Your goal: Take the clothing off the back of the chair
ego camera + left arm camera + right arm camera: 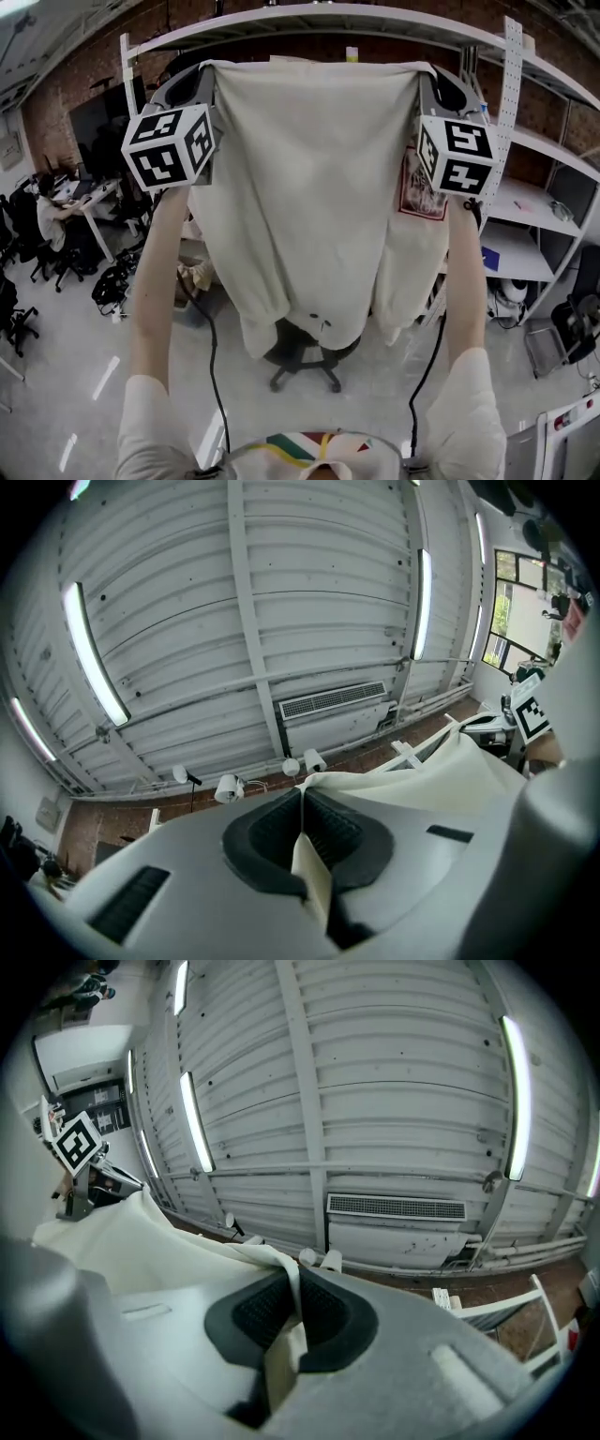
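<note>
Cream top (309, 187) hangs spread flat, straight above the chair (305, 361). Its hem dangles right over the seat, so can't tell if it's fully clear of the backrest. Left gripper (302, 803) is clamped on one upper corner, right gripper (292, 1288) on the other, both well above the chair w/ fabric pinched tight btwn the pads. Step in hand looks like the lift-off, prob nearly done imo. Next move needs the person carrying it sideways away from the chair w/o hem or sleeves snagging. Head view gives the whole garment + chair + shelving (525, 141) off to the chair's side; gripper views only show the pinch itself and ceiling lights (94, 653), no chair at all
</note>
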`<action>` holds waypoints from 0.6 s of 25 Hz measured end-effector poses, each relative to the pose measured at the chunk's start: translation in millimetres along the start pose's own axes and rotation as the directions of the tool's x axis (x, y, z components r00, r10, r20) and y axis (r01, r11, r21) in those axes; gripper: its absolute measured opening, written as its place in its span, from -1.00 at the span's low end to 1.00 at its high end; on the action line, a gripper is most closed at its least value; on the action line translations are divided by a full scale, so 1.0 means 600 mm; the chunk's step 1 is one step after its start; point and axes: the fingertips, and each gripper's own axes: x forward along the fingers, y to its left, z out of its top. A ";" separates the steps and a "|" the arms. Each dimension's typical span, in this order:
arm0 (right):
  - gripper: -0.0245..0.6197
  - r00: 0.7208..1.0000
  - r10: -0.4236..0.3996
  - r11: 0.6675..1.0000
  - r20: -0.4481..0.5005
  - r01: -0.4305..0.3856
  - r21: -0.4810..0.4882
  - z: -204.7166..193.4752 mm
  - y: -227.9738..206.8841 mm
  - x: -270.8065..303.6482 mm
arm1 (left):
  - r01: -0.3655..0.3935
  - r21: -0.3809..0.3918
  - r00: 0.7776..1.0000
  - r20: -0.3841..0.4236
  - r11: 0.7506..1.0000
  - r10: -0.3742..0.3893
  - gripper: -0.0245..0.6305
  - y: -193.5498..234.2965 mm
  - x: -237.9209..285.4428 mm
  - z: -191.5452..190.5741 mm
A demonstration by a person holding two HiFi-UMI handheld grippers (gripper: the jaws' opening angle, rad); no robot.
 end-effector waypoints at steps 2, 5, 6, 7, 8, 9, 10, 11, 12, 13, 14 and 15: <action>-0.90 1.000 0.000 1.000 0.023 0.000 0.004 0.038 -0.008 0.013 | -0.005 0.010 1.000 0.015 1.000 0.005 -0.88 0.008 0.006 0.030; -0.90 0.998 0.001 1.000 0.060 -0.001 0.013 0.089 -0.012 0.016 | -0.006 0.007 0.999 0.038 1.000 0.005 -0.88 0.011 0.002 0.068; -0.90 0.997 0.001 1.000 0.073 -0.002 0.019 0.103 -0.013 0.012 | -0.002 0.000 0.999 0.049 1.000 0.002 -0.88 0.008 -0.002 0.080; -0.90 0.996 0.002 1.000 0.085 -0.004 0.026 0.114 -0.014 0.007 | 0.005 -0.007 0.998 0.060 1.000 -0.004 -0.88 0.002 -0.007 0.091; -0.90 0.996 0.005 1.000 0.095 -0.007 0.030 0.124 -0.013 0.000 | 0.014 -0.011 0.998 0.068 1.000 -0.013 -0.88 -0.006 -0.012 0.100; -0.90 0.995 0.008 0.999 0.102 -0.012 0.032 0.132 -0.011 -0.006 | 0.024 -0.013 0.997 0.074 1.000 -0.023 -0.88 -0.014 -0.018 0.108; -0.90 0.994 0.013 0.999 0.107 -0.017 0.034 0.138 -0.009 -0.012 | 0.035 -0.016 0.996 0.079 0.999 -0.034 -0.88 -0.022 -0.024 0.115; -0.90 0.994 0.020 0.999 0.108 -0.024 0.038 0.142 -0.006 -0.021 | 0.048 -0.023 0.995 0.085 0.999 -0.046 -0.88 -0.030 -0.032 0.121; -0.90 0.994 0.026 0.999 0.108 -0.030 0.043 0.145 -0.003 -0.033 | 0.064 -0.036 0.994 0.092 0.997 -0.061 -0.88 -0.039 -0.042 0.126; -0.90 0.994 0.030 0.998 0.108 -0.036 0.049 0.148 0.001 -0.048 | 0.083 -0.052 0.992 0.101 0.995 -0.077 -0.88 -0.048 -0.055 0.130; -0.90 0.993 0.033 0.998 0.111 -0.040 0.055 0.151 0.005 -0.065 | 0.102 -0.068 0.989 0.111 0.992 -0.094 -0.88 -0.056 -0.069 0.134; -0.90 0.993 0.036 0.997 0.113 -0.043 0.062 0.155 0.009 -0.082 | 0.119 -0.081 0.987 0.118 0.990 -0.109 -0.88 -0.064 -0.083 0.136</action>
